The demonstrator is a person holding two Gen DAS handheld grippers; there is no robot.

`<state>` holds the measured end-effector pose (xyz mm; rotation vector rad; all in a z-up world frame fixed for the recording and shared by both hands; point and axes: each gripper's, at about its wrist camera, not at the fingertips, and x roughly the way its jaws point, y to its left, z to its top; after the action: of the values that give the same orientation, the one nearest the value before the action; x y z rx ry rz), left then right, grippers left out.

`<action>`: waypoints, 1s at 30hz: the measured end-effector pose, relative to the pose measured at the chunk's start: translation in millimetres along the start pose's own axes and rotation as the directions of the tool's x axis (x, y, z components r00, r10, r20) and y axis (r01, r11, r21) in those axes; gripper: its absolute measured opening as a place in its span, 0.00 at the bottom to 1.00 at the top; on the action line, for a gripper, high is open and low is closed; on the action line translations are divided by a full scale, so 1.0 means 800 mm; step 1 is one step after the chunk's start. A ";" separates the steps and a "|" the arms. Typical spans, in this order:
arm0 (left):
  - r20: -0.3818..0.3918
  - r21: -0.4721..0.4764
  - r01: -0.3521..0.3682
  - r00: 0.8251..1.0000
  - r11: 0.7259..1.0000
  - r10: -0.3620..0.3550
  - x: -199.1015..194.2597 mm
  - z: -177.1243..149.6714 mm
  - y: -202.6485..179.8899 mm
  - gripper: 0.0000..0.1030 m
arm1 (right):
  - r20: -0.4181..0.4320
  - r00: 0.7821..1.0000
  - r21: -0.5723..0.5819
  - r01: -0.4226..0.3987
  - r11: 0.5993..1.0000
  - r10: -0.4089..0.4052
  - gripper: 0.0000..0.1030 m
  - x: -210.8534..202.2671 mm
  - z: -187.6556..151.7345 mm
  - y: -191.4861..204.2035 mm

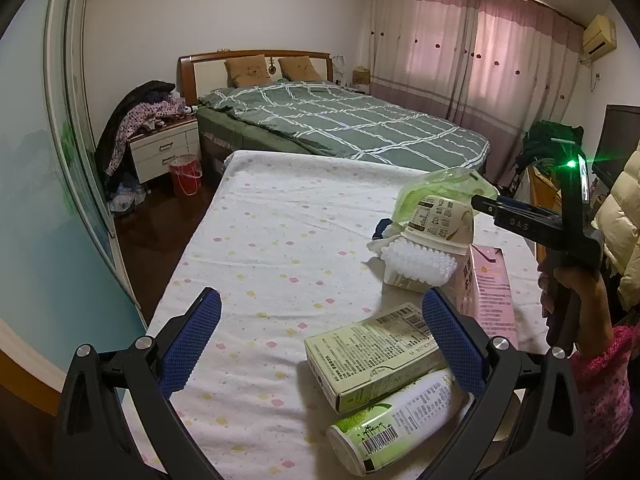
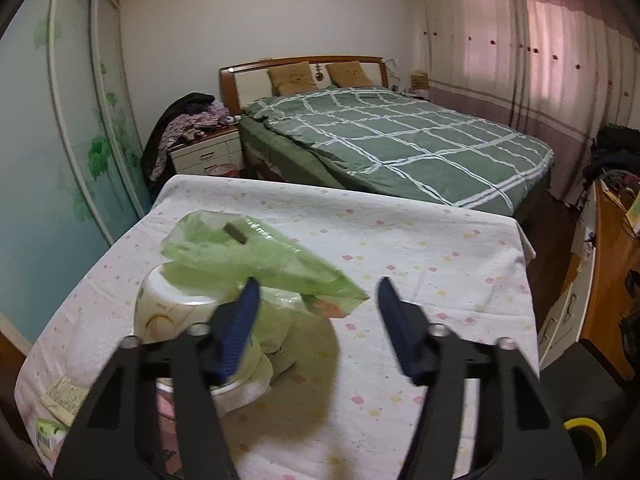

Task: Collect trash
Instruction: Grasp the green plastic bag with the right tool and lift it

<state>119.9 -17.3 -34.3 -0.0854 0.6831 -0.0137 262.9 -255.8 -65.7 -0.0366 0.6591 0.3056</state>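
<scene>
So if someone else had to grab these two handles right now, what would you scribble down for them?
Left gripper: open, empty, low over the table, near the green carton.
Right gripper: open, empty, above the green plastic bag.
Trash, all on the flowered tablecloth: green carton, can lying beside it, pink box, white cup with the plastic bag draped over it, bubble wrap.
A red bin stands on the floor by the nightstand.
Done: nothing visibly collected.
Left: every piece still needs picking up.
</scene>
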 end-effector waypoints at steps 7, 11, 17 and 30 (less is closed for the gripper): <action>-0.002 0.004 0.004 1.000 1.000 -0.004 0.003 -0.001 -0.002 0.96 | 0.029 1.000 -0.013 -0.011 1.000 0.011 0.03 -0.010 0.000 0.003; -0.003 -0.002 0.004 1.000 1.000 -0.004 0.003 -0.001 0.000 0.96 | 0.038 0.999 -0.019 -0.023 1.000 0.024 0.00 -0.017 0.002 0.001; -0.009 -0.012 0.005 1.000 1.000 -0.005 0.006 -0.001 0.006 0.96 | 0.083 0.996 -0.080 -0.018 0.997 0.024 0.38 -0.038 0.003 0.013; -0.018 -0.027 0.005 1.000 1.000 -0.005 0.013 -0.001 0.014 0.96 | -0.027 0.997 -0.215 -0.076 0.974 0.072 0.31 0.018 0.034 0.041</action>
<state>127.1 -6.3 -42.1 -0.1129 0.7016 -0.0104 280.5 -216.9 -50.8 -0.2238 0.6449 0.4490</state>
